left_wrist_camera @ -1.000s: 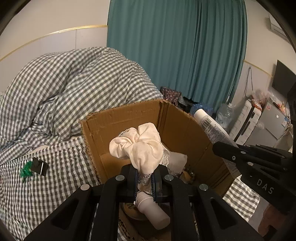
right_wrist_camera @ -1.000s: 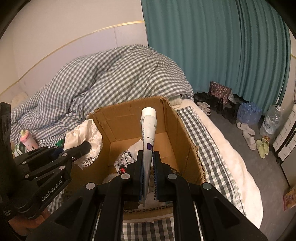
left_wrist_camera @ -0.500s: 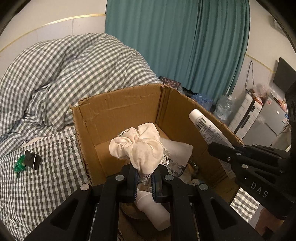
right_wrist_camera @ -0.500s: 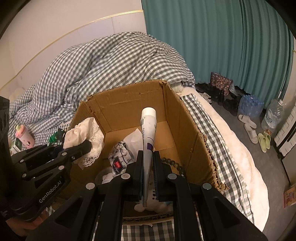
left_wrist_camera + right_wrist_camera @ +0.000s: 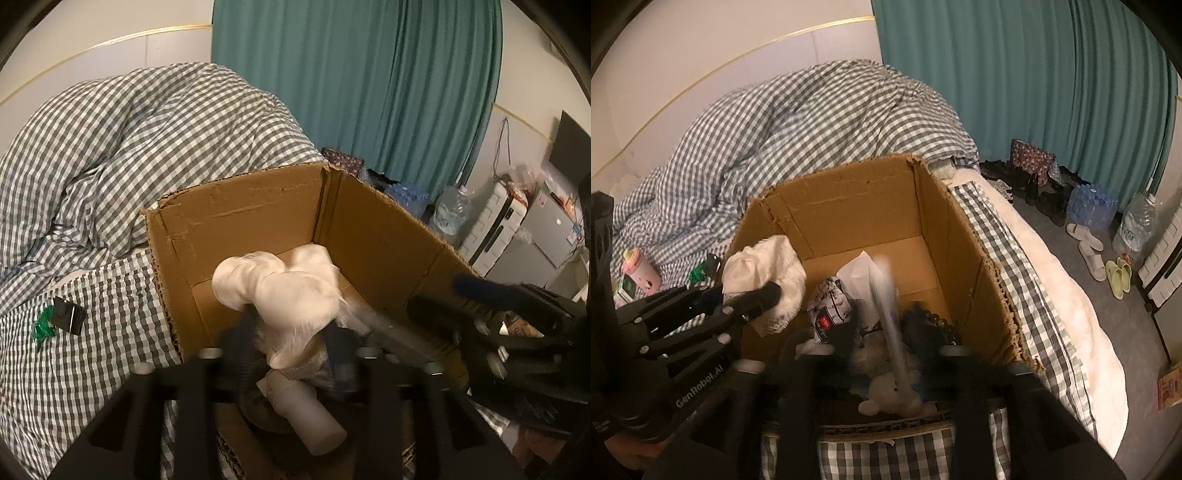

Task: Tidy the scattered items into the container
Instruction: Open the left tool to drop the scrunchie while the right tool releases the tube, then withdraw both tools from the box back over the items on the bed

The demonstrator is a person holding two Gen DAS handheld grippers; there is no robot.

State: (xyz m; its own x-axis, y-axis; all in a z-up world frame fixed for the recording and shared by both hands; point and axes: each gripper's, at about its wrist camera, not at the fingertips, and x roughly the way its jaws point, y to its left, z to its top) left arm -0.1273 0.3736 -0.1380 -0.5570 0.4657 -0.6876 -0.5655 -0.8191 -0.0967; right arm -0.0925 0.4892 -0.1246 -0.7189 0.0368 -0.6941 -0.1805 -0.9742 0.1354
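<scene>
— Over the cardboard box (image 5: 849,206), what are the two grippers doing?

— Both hang above its open top with their jaws opening. The left gripper (image 5: 291,354) has the cream cloth bundle (image 5: 284,291) between its spreading fingers; the cloth is blurred and seems to be slipping free, so I count that gripper as open.

— And the right gripper (image 5: 886,339)?

— Its jaws stand apart too, with the white tube (image 5: 886,306) between them, streaked by blur. No pad looks pressed on it.

— Which way does the tube run?

— In the right wrist view its long axis goes from the near wall of the box up toward the far wall, the upper end tilted away from the camera. The lower end is among the items already in the box, beside a crumpled printed packet (image 5: 831,306) and a string of dark beads (image 5: 934,317).

— Where does the cloth sit against the box?

— Inside its rim, toward the left wall, above a pale cylinder (image 5: 306,417) lying on the box floor.

— Anything outside the box?

— Left of it, on the checked bedding (image 5: 92,350), lie a small black-and-green item (image 5: 59,321) and, in the right wrist view, a pink bottle (image 5: 642,273).
</scene>
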